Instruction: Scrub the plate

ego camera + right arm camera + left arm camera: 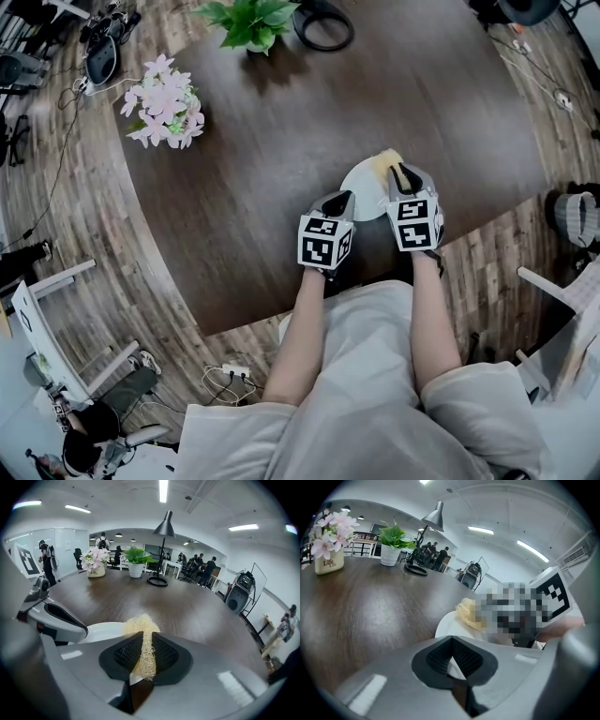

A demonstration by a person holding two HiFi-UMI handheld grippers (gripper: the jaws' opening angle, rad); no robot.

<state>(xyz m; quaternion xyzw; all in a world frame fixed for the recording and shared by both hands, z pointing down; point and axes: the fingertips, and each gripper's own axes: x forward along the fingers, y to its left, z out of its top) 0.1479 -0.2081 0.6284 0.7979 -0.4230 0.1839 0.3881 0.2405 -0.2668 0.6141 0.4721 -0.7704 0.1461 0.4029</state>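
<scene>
A white plate (363, 190) lies on the dark wooden table near its front edge. My left gripper (337, 202) is shut on the plate's near-left rim (454, 666). My right gripper (403, 176) is shut on a pale yellow loofah scrubber (142, 644), which rests over the plate's right part (105, 630). In the left gripper view the scrubber (467, 612) sits on the plate's far side (446, 624). In the head view a corner of the scrubber (387, 160) shows past the right gripper.
A vase of pink flowers (165, 102) stands at the table's left. At the far edge are a potted green plant (247, 21) and a black lamp base (322, 25). The table's front edge (281, 314) runs just in front of my arms. Chairs stand around.
</scene>
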